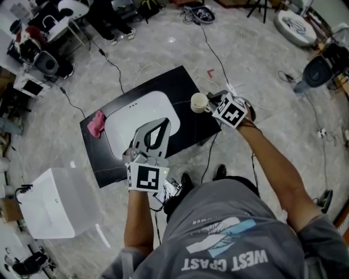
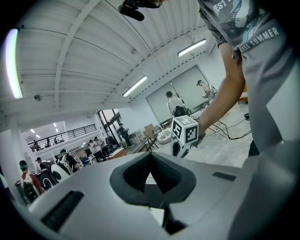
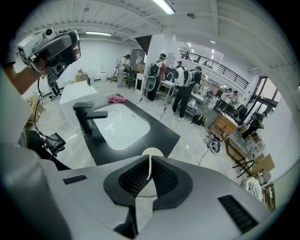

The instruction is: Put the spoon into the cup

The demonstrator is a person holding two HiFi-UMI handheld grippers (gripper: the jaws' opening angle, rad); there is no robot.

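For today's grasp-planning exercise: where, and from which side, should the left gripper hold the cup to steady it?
Probably its round side wall below the rim, coming in level from the sink side. The cup stands upright, and the right gripper, holding the spoon, crowds its other side; leave the mouth free.

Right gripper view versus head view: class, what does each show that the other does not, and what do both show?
Only the right gripper view: the right gripper with its jaws shut on the thin pale spoon, plus the ceiling lights and a railed balcony. Only the head view: that gripper's marker cube and the person's shoes. Both: the cup, the white sink, the pink cloth and the left gripper.
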